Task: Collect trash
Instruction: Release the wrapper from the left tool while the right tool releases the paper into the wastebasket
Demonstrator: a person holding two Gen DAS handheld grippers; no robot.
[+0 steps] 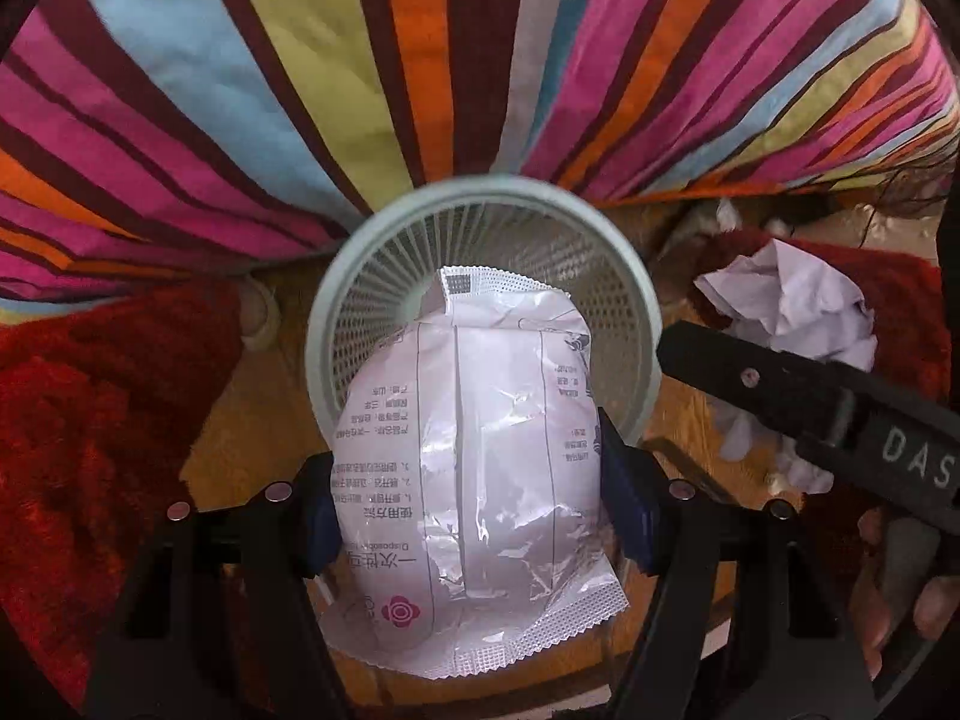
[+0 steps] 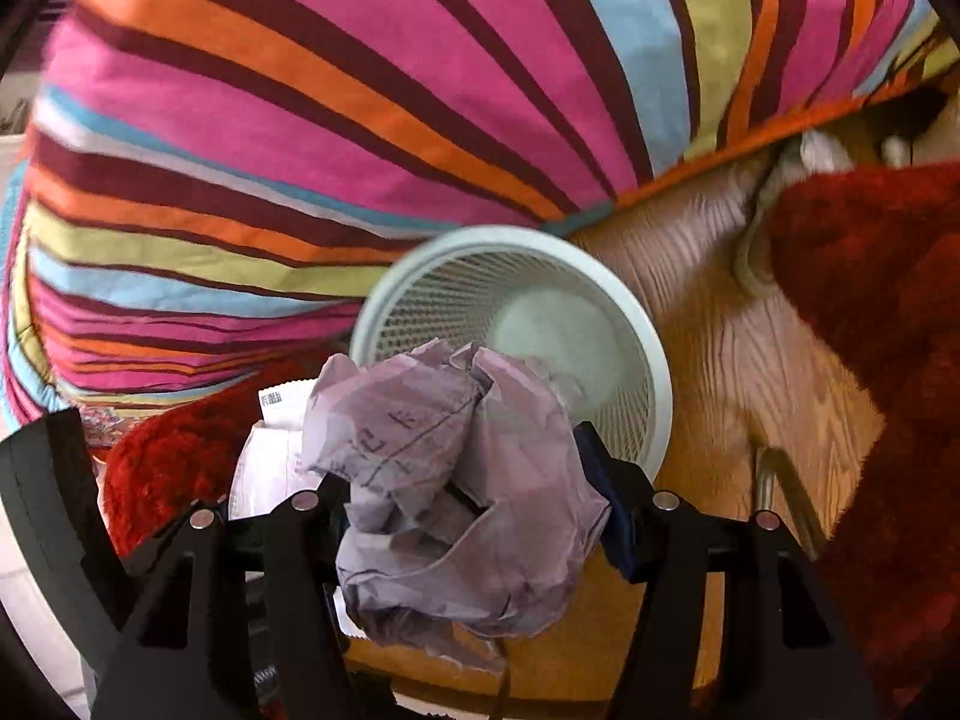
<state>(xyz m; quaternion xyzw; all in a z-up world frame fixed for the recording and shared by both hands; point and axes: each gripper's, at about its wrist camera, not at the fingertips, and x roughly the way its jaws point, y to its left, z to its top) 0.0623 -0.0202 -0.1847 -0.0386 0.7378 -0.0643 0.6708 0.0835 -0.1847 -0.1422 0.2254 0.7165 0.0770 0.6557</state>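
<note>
The left gripper point(image 1: 468, 480) was clamped on a puffy white foil packet point(image 1: 474, 450), its blue pads pressing both sides, and held it directly over the mouth of the pale mesh wastebasket point(image 1: 636, 276), which stood on the wooden floor point(image 2: 738, 360) against a striped bedcover point(image 1: 300, 90). The right gripper point(image 2: 474, 510) was closed on a crumpled ball of paper point(image 2: 456, 480), held just at the near rim of the same basket. Red shaggy rugs point(image 1: 90, 420) lay on either side, and the basket's visible bottom looked bare.
</note>
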